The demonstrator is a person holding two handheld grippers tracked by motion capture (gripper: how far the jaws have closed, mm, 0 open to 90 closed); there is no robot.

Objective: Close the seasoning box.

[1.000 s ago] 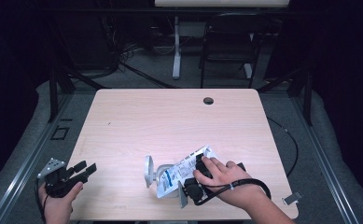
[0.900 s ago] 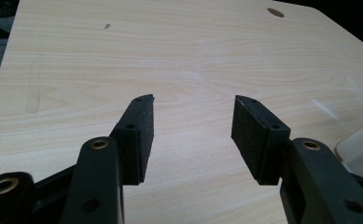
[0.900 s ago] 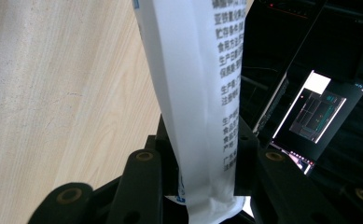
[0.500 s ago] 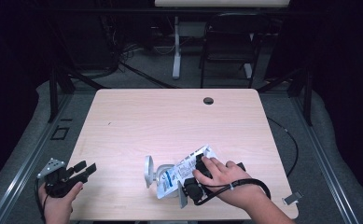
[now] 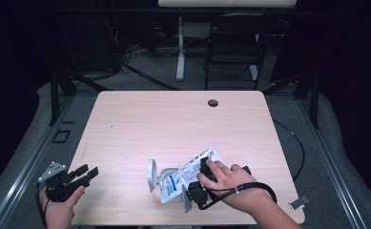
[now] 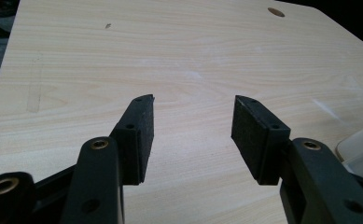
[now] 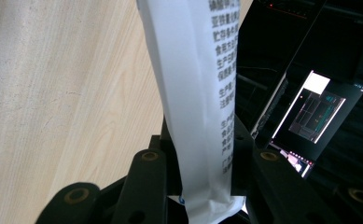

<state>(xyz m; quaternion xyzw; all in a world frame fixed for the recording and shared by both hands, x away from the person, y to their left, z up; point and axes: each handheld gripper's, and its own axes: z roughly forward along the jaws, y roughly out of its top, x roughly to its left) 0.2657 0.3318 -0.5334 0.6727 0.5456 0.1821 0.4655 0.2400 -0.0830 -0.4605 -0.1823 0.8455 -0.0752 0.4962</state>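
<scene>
Nothing has moved since a second ago: both grippers and the pouch sit where they were. We note the right gripper (image 5: pixel 192 187) near the front edge of the surface (image 5: pixel 173 124), right of centre, its jaws clamped on a white printed pouch (image 7: pixel 202 107) that lies partly over a white round holder (image 5: pixel 153 174). Left gripper (image 6: pixel 191 126) waits at the front left corner, jaws apart, holding nothing. We judge the step to be handling the pouch at the holder; next calls for bringing the left gripper across to steady the holder.
</scene>
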